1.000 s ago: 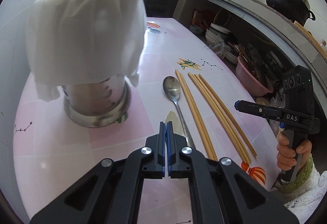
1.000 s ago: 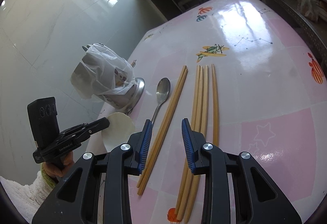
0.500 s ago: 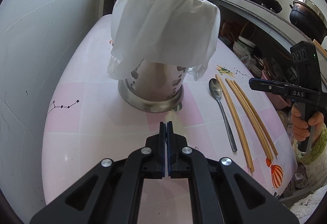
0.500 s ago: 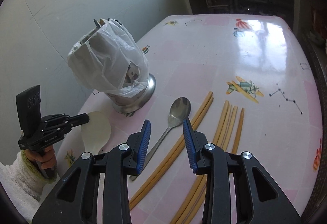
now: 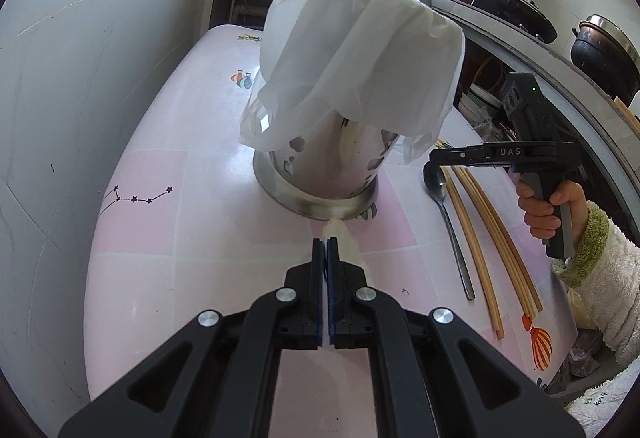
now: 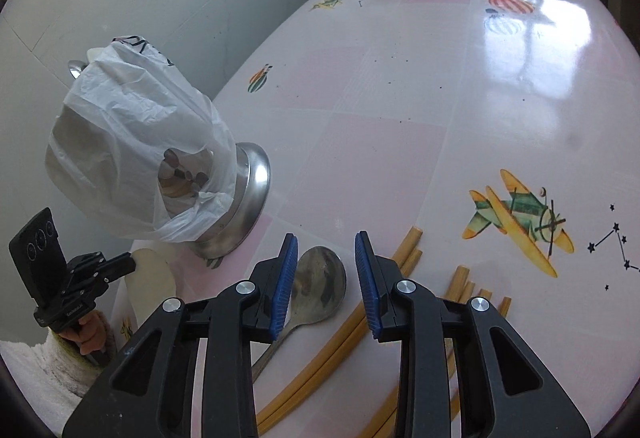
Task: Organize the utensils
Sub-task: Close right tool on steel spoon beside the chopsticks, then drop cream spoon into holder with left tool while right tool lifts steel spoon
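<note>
Far left, against the pale wall: the left claw [image 6: 124,265], clenched on a cream plastic spoon [image 6: 154,280]; its pads meet on the spoon's thin edge, seen edge-on in the left wrist view [image 5: 340,238], and the bowl of the spoon points toward the holder's base. A hand [image 6: 90,332] in a white fleecy sleeve grips the handle below.

Next, a steel utensil holder [image 5: 320,166] stands upright on the pink patterned worktop [image 5: 160,246], its flared foot resting on a darker pink tile. A thin white plastic bag [image 5: 360,70] is draped over its upper part; a torn hole in the bag shows the cut-out wall of the holder in the right wrist view. A metal spoon bowl pokes out at the top rim.

Right of the holder lies a steel spoon [image 6: 320,284], flat on the worktop, bowl toward the holder. The right claw [image 6: 326,278] hovers over that bowl, jaws apart and just now closing a little, pads clear of the metal.

Just beside the spoon, two wooden chopsticks [image 6: 340,350] lie side by side, parallel to its handle. Farther right, a second bundle of chopsticks [image 6: 468,286] lies near them, short of the printed biplane [image 6: 516,218].
</note>
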`<act>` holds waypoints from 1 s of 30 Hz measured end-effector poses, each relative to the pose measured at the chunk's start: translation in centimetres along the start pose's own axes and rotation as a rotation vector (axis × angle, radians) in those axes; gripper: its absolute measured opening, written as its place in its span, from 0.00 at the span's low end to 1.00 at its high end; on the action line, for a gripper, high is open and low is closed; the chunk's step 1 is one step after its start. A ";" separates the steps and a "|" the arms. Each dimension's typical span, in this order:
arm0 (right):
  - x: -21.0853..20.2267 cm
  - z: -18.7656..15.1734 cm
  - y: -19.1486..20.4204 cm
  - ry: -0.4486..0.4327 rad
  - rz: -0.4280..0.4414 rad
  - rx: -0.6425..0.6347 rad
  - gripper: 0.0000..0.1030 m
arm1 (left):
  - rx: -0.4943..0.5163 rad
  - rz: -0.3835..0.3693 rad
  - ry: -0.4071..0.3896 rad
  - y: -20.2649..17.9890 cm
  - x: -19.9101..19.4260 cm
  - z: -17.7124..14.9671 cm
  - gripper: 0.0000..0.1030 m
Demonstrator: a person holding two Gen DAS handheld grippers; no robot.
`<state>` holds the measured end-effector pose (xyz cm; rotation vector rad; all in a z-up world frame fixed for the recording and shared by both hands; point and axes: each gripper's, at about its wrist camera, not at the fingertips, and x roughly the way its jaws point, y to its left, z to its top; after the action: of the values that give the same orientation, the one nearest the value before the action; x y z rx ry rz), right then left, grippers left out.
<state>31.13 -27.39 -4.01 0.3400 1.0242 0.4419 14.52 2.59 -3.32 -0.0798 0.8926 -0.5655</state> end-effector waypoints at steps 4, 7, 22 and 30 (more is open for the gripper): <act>0.6 0.0 0.1 0.015 -0.010 -0.013 0.26 | -0.008 -0.005 -0.002 0.4 0.1 -0.1 0.01; 0.7 -0.1 0.5 0.027 -0.016 -0.024 0.23 | -0.011 -0.006 -0.002 0.4 0.1 -0.1 0.01; -1.0 -1.0 3.2 -0.021 -0.085 -0.078 0.01 | -0.029 -0.015 -0.041 0.9 -0.7 0.1 0.01; -7.2 -3.3 6.2 -0.181 -0.132 -0.048 0.01 | -0.025 -0.014 -0.091 0.3 -2.4 0.1 0.01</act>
<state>23.87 -25.51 2.66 0.2629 0.8524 0.3099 13.49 3.99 -1.63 -0.1337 0.8111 -0.5589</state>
